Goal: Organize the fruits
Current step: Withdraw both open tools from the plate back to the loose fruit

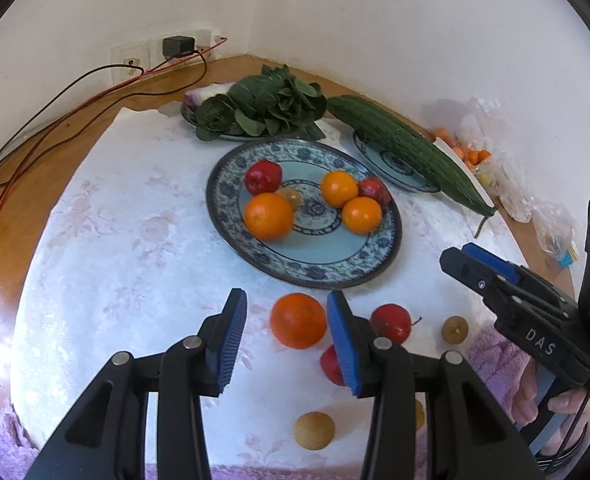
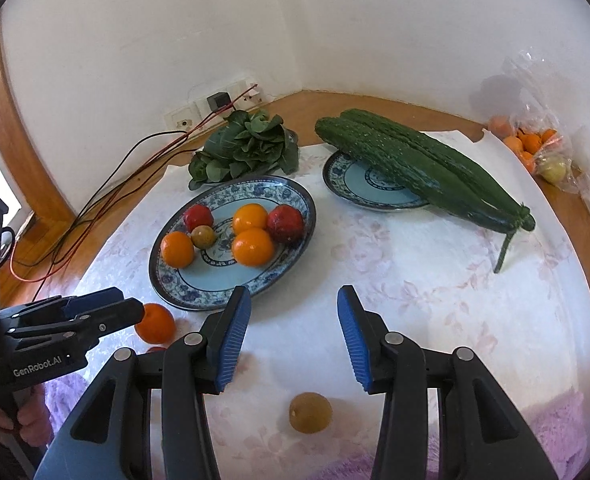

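A blue-patterned plate (image 1: 327, 250) (image 2: 215, 280) holds three oranges, two red fruits and a small brown one. Loose on the white cloth lie an orange (image 1: 298, 320) (image 2: 155, 322), a red fruit (image 1: 391, 322), a second red fruit (image 1: 329, 364) partly hidden by a finger, and small brown fruits (image 1: 455, 330) (image 1: 314, 430) (image 2: 310, 412). My left gripper (image 1: 289, 340) (image 2: 131, 308) is open just in front of the loose orange, pads not pressing it. My right gripper (image 2: 293, 338) (image 1: 455, 258) is open over bare cloth, right of the plate.
Two long green gourds (image 2: 423, 164) lie across a second plate (image 2: 359, 192). Leafy greens (image 1: 263, 104) sit on a plate at the back. Cables (image 1: 55, 120) run from wall sockets at the left. A plastic bag of small oranges (image 2: 531, 144) sits far right.
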